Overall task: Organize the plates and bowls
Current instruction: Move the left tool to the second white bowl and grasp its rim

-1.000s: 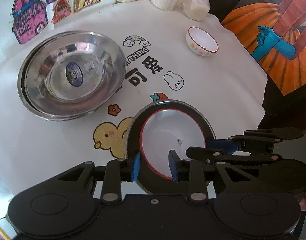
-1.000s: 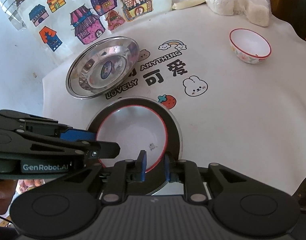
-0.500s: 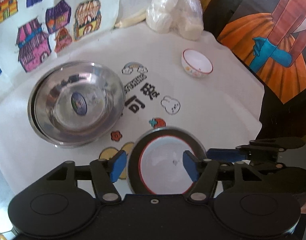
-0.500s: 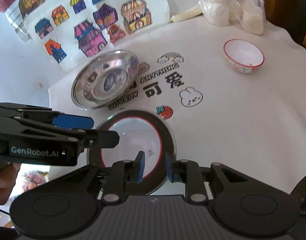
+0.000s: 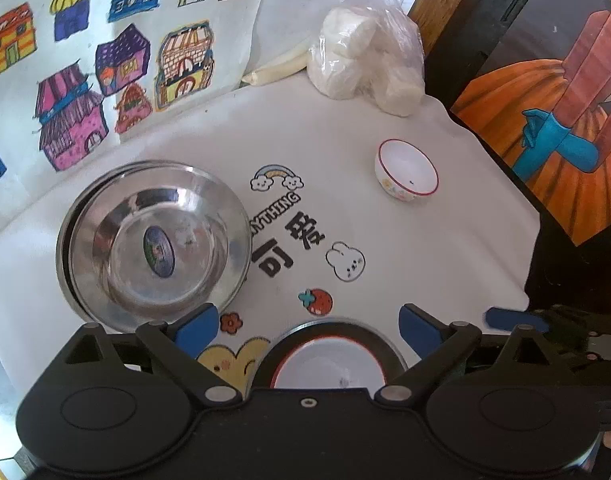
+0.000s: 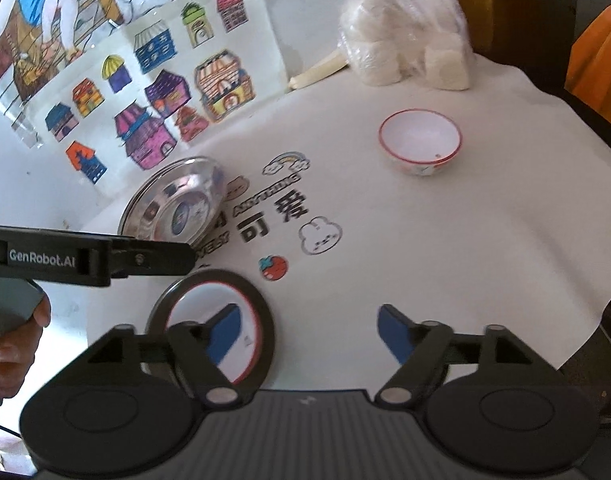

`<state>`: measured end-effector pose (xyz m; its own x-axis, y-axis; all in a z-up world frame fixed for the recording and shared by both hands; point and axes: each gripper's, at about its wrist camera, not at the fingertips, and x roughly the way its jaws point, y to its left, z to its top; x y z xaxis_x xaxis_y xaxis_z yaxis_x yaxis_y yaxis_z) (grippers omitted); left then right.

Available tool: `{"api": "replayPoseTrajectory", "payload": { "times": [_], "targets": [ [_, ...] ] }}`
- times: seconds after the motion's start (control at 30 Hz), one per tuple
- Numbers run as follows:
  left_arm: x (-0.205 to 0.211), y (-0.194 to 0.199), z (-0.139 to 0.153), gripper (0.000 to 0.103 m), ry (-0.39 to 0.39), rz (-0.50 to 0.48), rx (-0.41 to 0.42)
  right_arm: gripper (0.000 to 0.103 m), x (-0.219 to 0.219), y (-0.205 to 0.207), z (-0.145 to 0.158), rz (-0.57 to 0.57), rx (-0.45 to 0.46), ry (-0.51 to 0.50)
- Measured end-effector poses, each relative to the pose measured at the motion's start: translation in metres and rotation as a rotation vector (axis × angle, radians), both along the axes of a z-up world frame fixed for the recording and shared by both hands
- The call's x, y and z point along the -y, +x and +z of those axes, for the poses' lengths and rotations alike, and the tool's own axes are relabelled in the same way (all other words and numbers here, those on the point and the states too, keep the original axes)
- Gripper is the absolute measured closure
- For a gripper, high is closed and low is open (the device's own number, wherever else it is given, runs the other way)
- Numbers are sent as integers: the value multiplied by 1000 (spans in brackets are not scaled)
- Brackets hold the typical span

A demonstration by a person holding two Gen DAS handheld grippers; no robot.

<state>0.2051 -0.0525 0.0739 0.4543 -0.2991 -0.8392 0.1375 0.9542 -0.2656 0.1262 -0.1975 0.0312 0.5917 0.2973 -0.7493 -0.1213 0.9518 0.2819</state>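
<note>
Spreading apart with nothing between their blue pads, the left tongs [image 5: 307,330] hang above the near edge of the tabletop [image 5: 445,240], which is covered by a white cloth printed with cartoons. Just under them lies a round plate [image 5: 329,364] with a dark rim and a red-ringed white centre, flat and facing up; being round, it has no long axis to speak of. The right tongs [image 6: 309,330] are also opening and grip nothing; in their view the same plate [image 6: 225,292] sits to the left, partly behind the left blue pad, not pinched. A hand [image 6: 13,344] holds the left tool at that view's left edge. Farther back on the left, shiny metal bowls [image 5: 153,244] are nested one inside another, open side up. Well apart, at far right, a small white bowl [image 5: 407,174] with a red rim stands upright. Beyond it, at the back edge, lies a clear bag of white lumps [image 5: 365,64].
</note>
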Motion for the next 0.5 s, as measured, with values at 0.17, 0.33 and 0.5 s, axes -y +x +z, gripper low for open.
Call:
{"api": "replayPoseTrajectory", "payload": {
  "times": [0.17, 0.33, 0.5],
  "targets": [
    [14, 15, 1, 5, 29, -7, 12, 4, 21, 9, -2, -40, 37, 3],
    [30, 39, 1, 5, 39, 8, 29, 1, 50, 26, -5, -109, 65, 10],
    [46, 68, -4, 1, 30, 31, 31, 1, 79, 49, -7, -174, 98, -8]
  ]
}}
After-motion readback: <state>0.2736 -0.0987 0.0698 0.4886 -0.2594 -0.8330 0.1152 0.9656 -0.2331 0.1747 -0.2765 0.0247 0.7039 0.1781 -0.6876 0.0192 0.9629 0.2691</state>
